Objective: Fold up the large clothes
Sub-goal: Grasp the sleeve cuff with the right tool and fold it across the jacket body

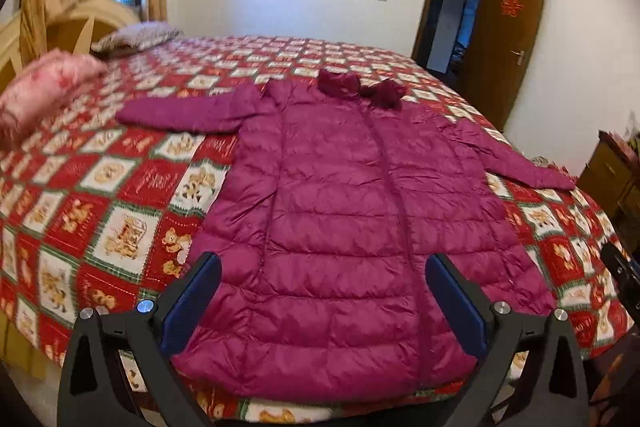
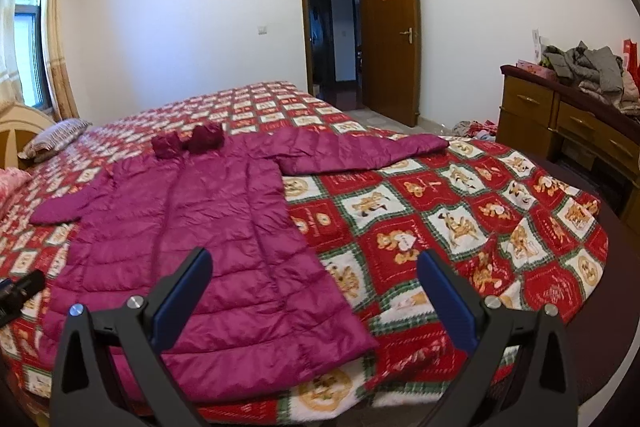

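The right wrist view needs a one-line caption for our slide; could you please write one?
Open right tongs hover over the hem of a magenta coat spread flat on a patterned bed.

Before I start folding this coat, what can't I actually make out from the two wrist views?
- Coat hem: in the left wrist view the near edge dips behind the left gripper.
- Hood: bunched at the far end and small in both views; its shape is unclear.
- Right gripper: open above the bedspread, but its height cannot be judged.
- Pink pillow: blurred at the left wrist view's edge.
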